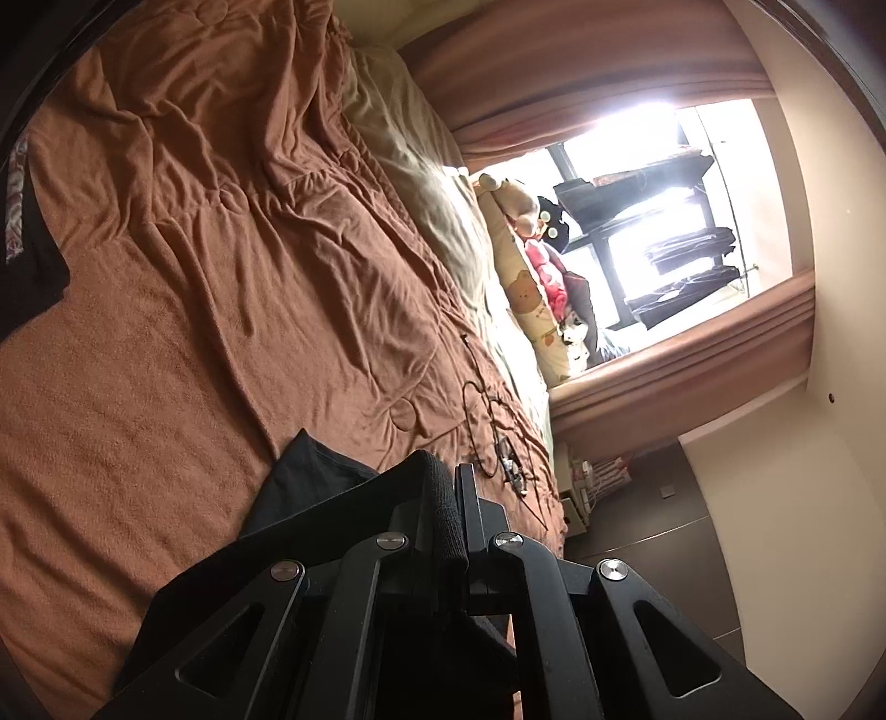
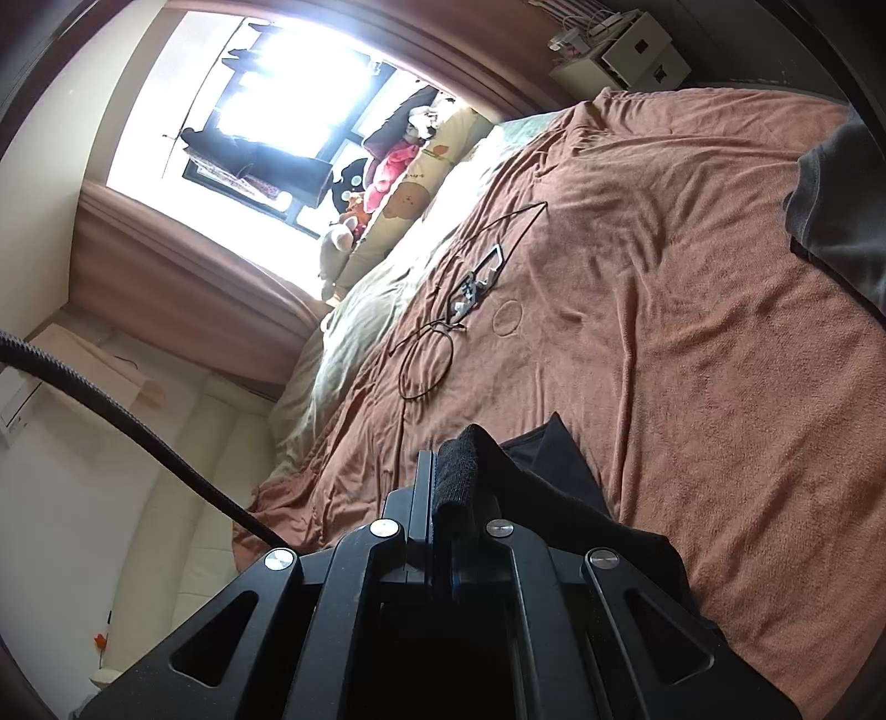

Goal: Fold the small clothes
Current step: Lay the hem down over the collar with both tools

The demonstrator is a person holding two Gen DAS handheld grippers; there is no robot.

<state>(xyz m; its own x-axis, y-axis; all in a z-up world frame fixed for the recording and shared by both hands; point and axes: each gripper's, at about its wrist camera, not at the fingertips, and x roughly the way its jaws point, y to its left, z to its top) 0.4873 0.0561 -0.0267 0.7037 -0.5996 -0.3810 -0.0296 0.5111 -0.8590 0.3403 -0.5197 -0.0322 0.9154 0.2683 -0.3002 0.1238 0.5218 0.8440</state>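
A rust-brown blanket covers the bed, where a black garment is lifted at one ribbed edge by two claws. No container shows in either view except a small pale box-like unit beside the bed, its contents too small to make out.

The left claw has its jaws together, clamped on the garment's thick ribbed band, which stands folded between the fingers and runs back over the claw's frame. The right claw is likewise pressed closed on the same kind of ribbed hem, the cloth bunched against one finger and draping off to the side.

The garment is black knit, small, with a thicker ribbed band at the gripped edge. In the left wrist view its loose part spreads in a dark triangle on the blanket just beside the claw; in the right wrist view it trails down from the claw onto the blanket.

Farther up the bed a thin black cord loops around a small metal clip. Soft toys and a printed pillow line the sill under a bright window. Another dark cloth lies at the bed's far edge.
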